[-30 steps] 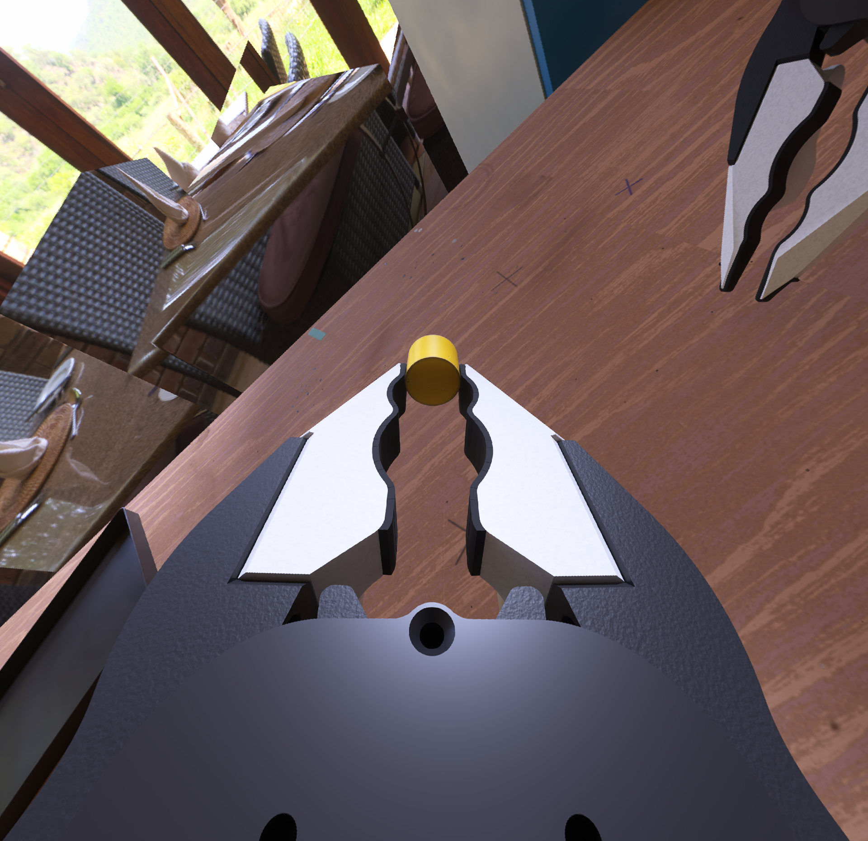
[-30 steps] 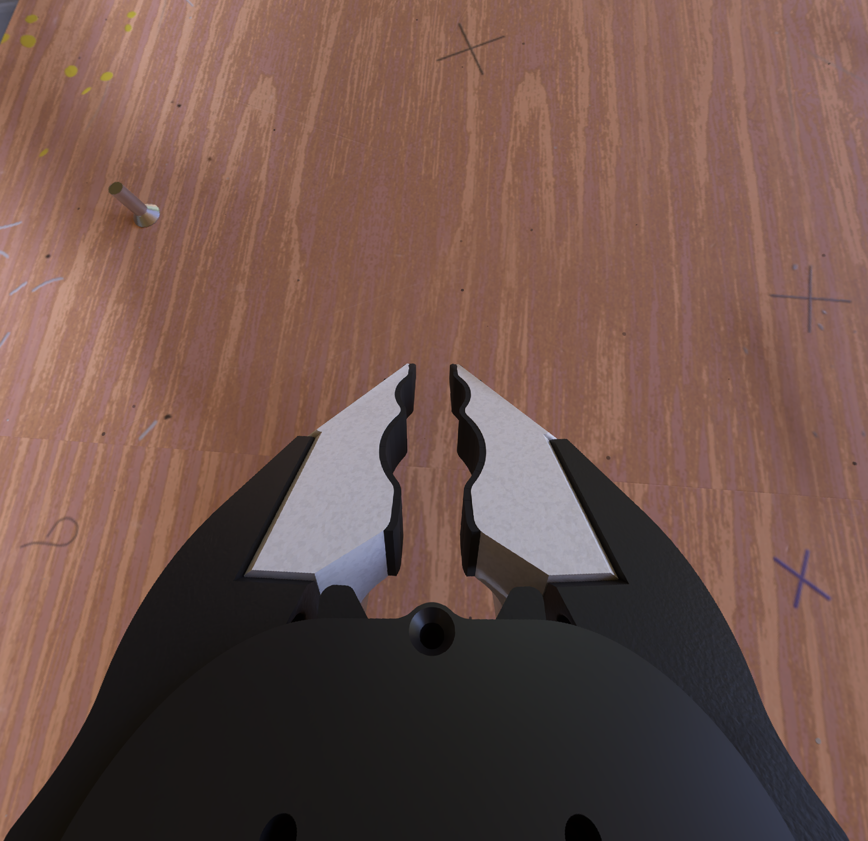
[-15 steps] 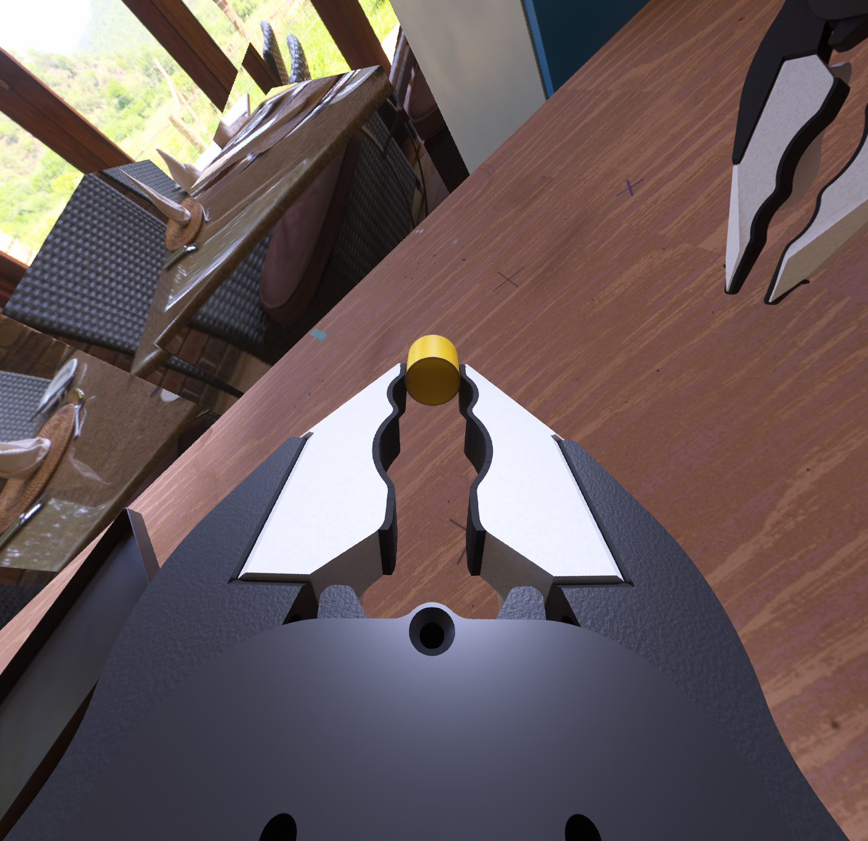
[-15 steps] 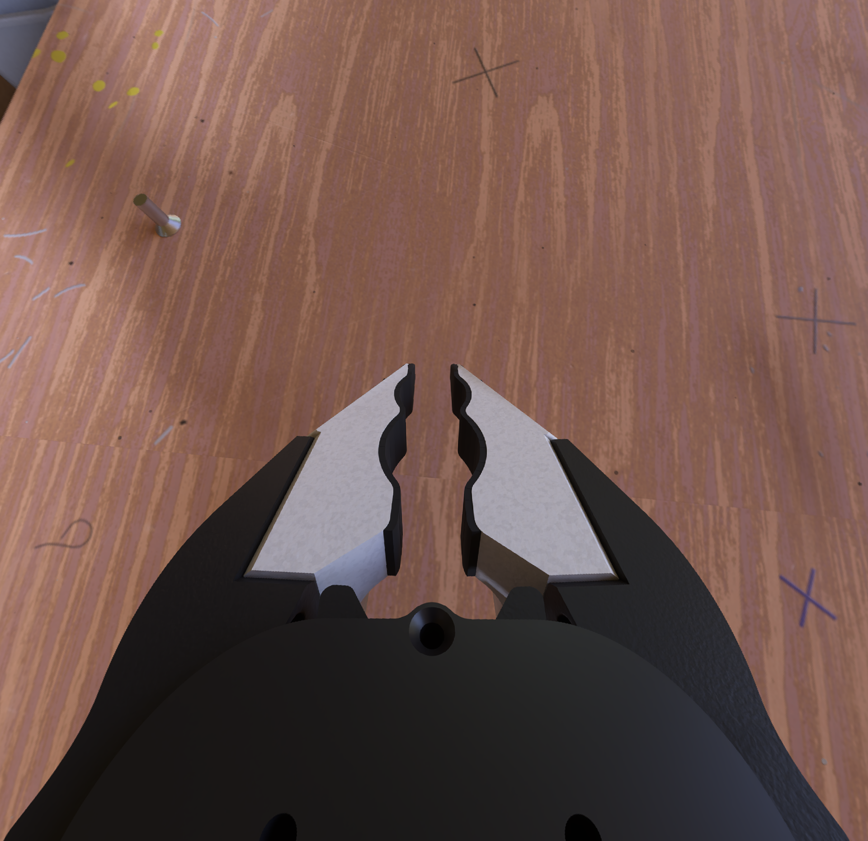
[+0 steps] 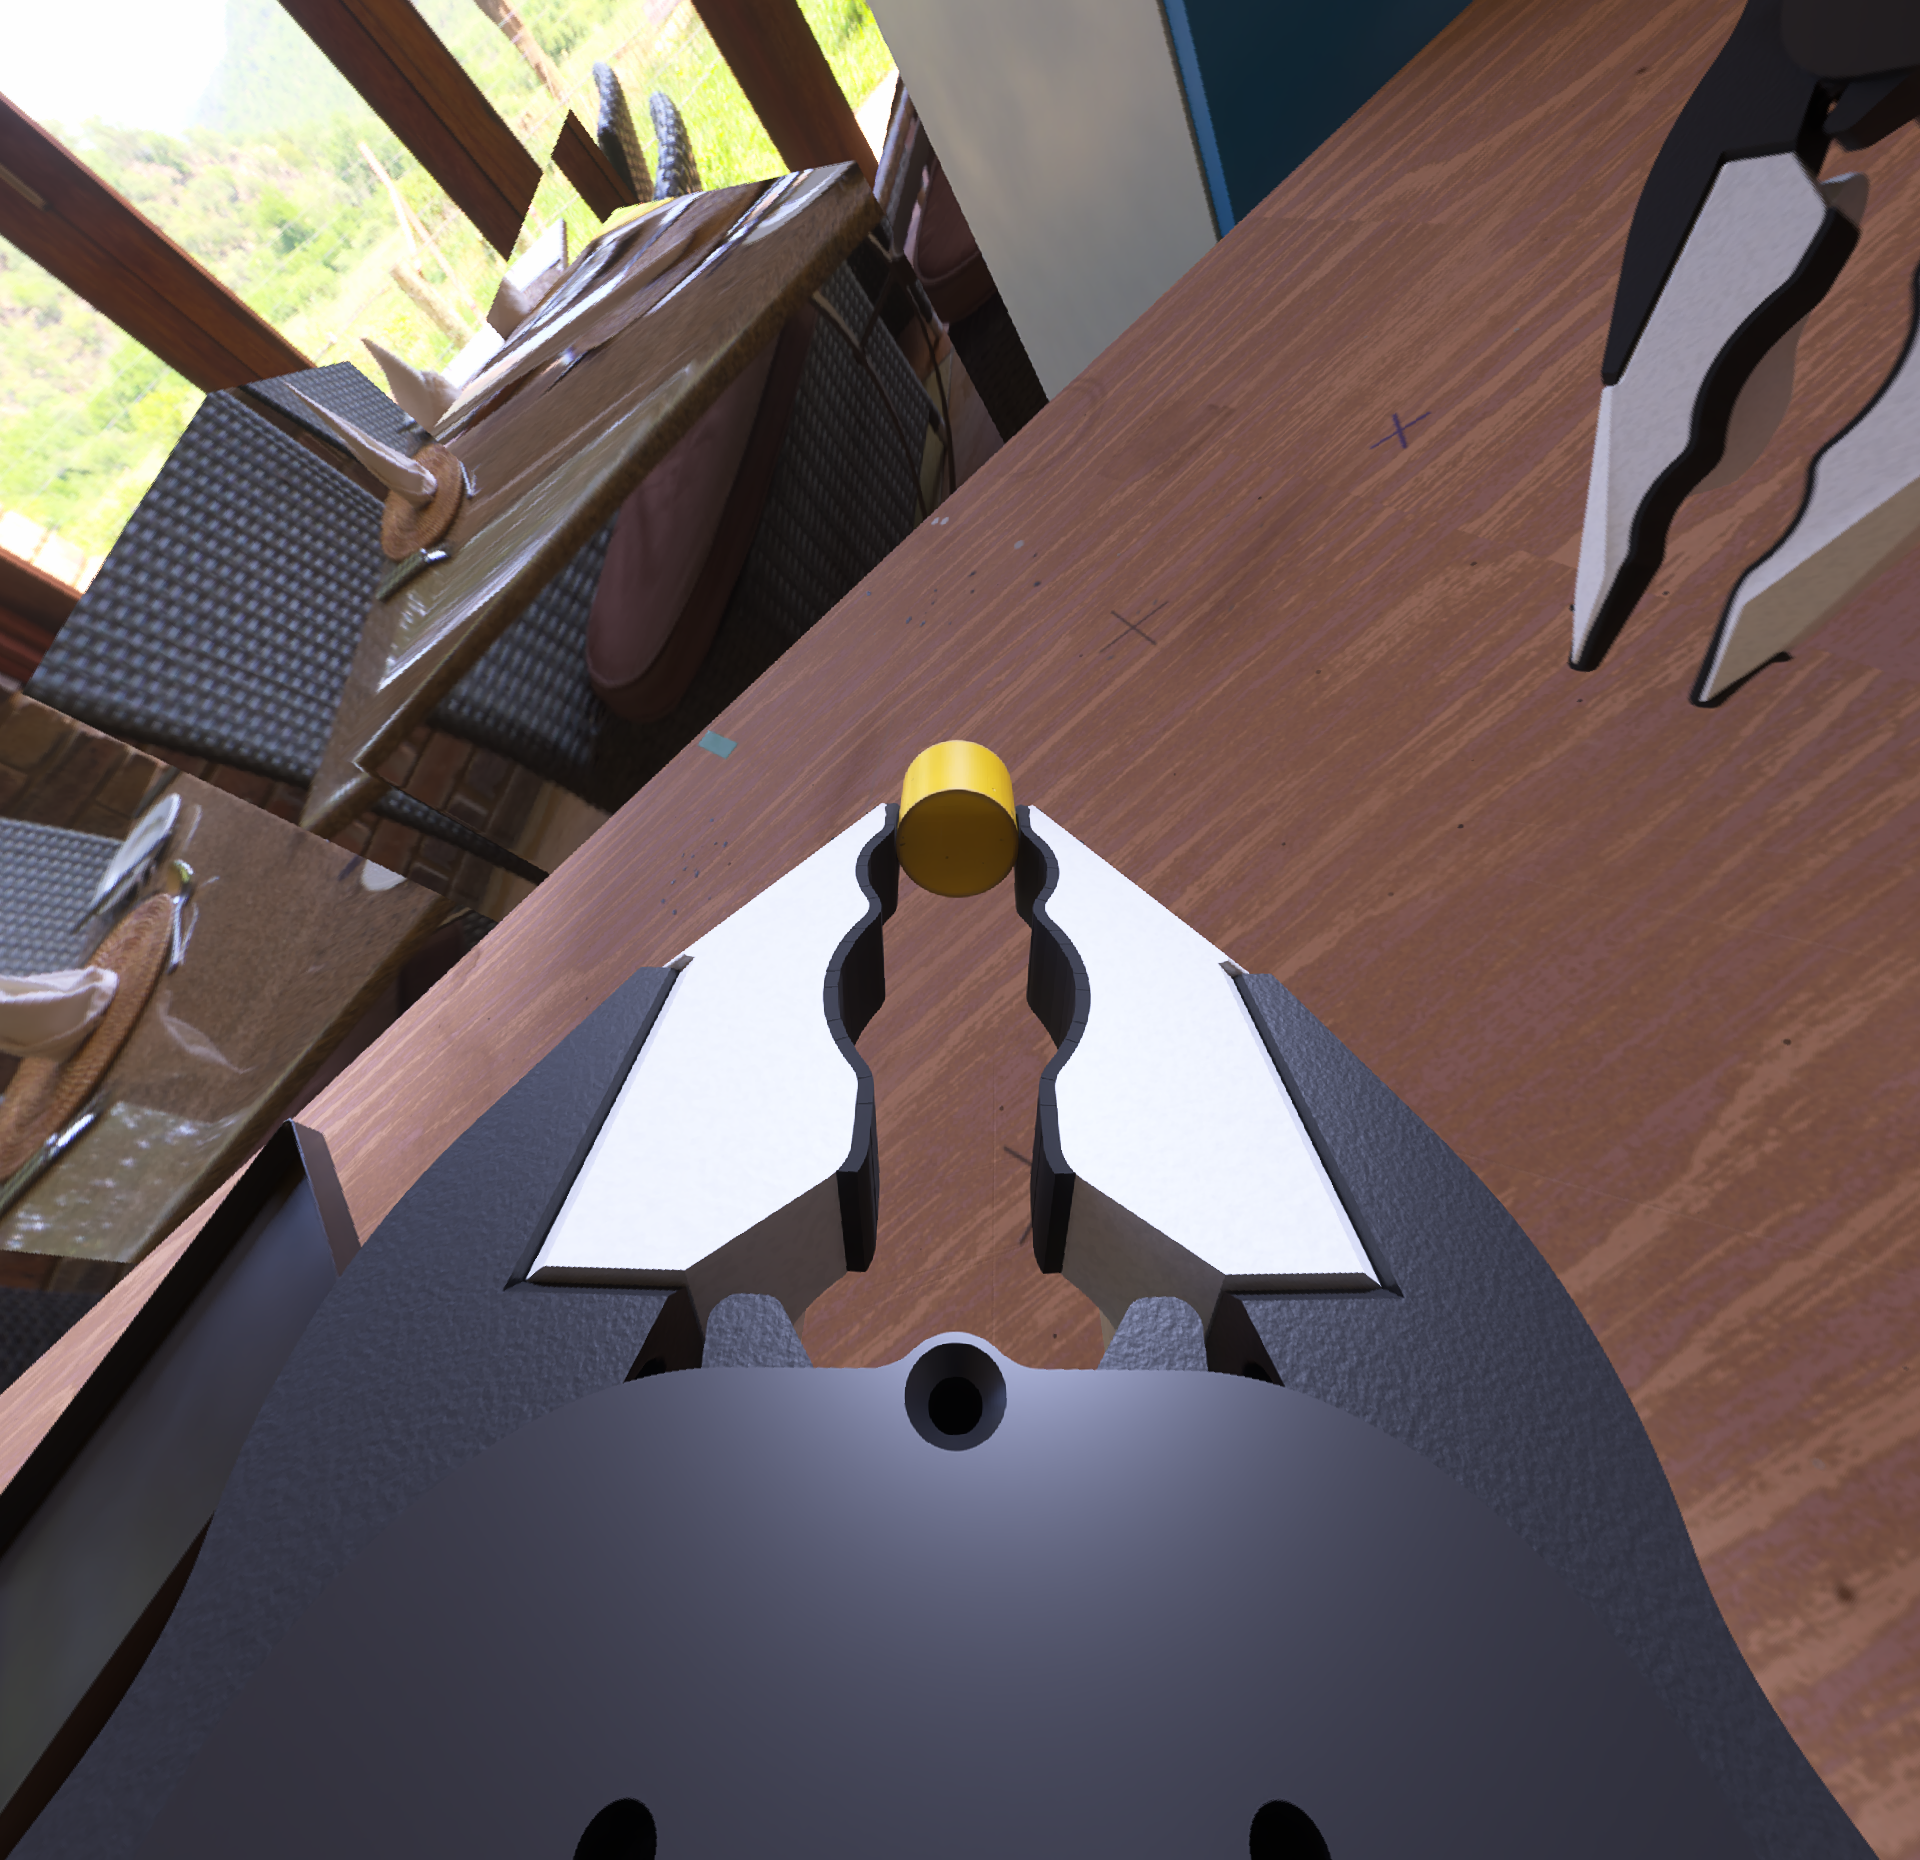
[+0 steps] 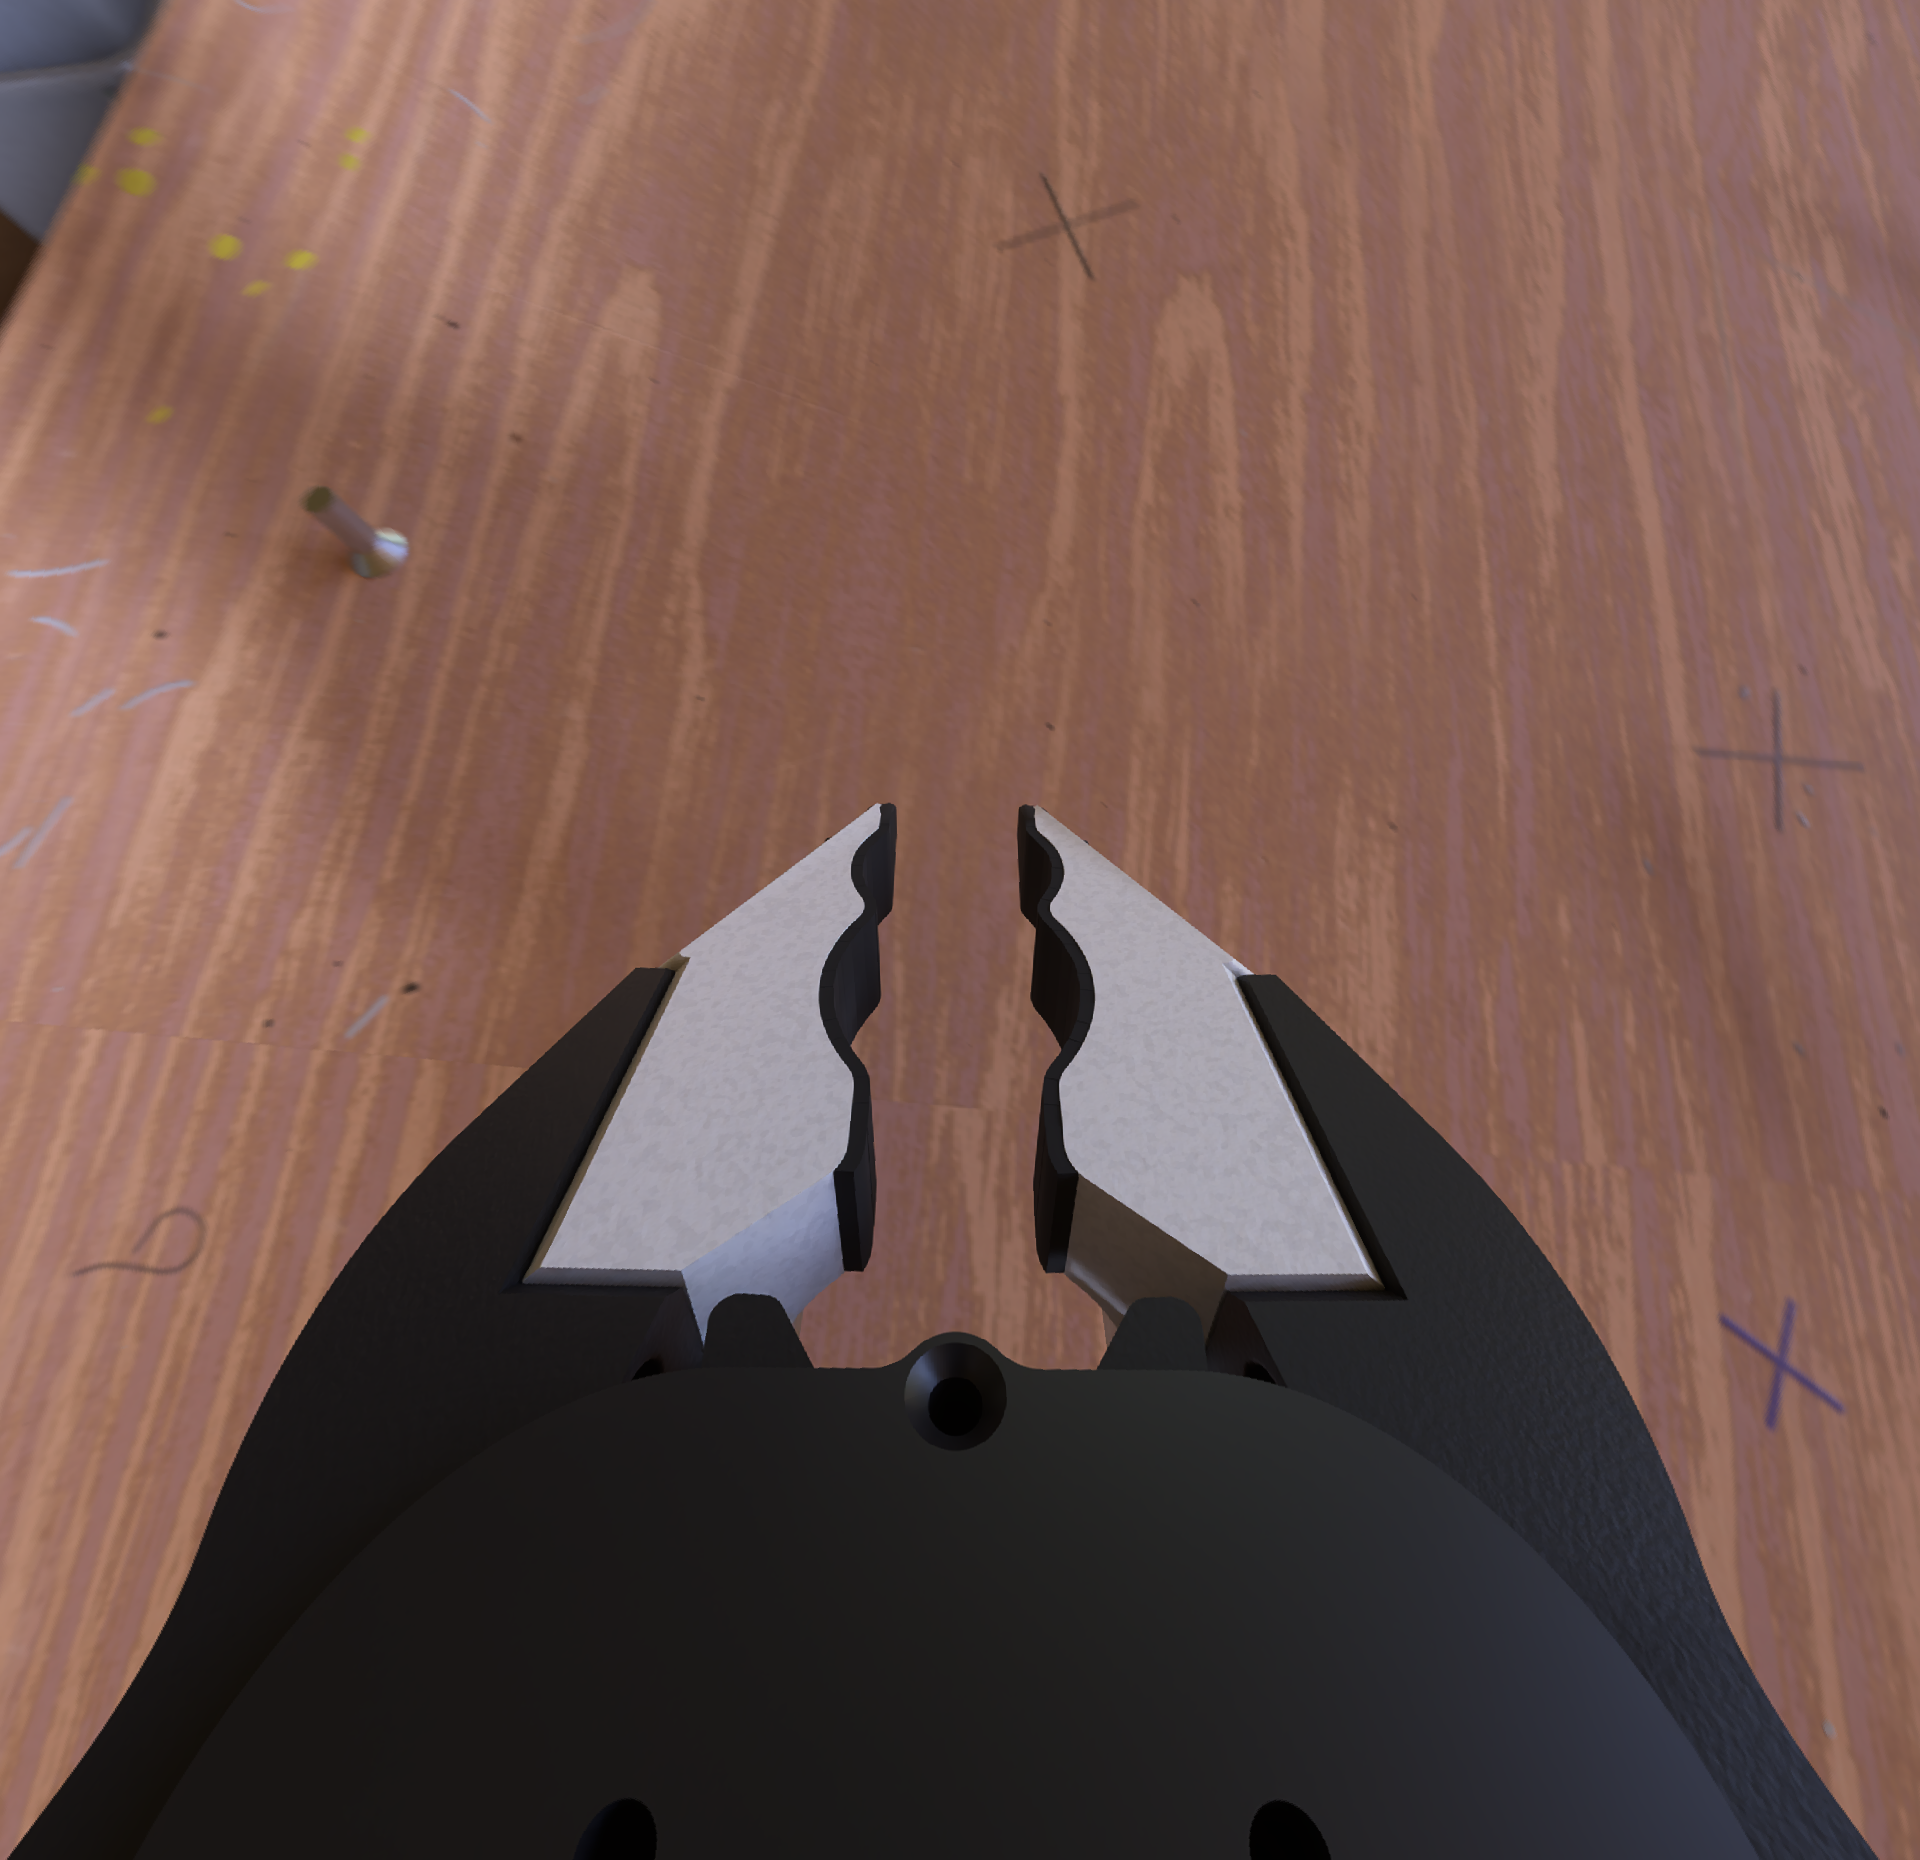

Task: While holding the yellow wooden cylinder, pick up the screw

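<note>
Tongs first: my left gripper (image 5: 956, 823) stays clamped on the yellow cylinder (image 5: 956, 823), lifted off the table (image 5: 1455, 979). My right gripper (image 6: 951, 823) just spread wider, empty. Screw (image 6: 358, 537) lies far left ahead; approach next.

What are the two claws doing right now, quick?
Left gripper: closed on the yellow cylinder, held at its fingertips.
Right gripper: open and empty; the screw lies on the table, off to its left.
</note>
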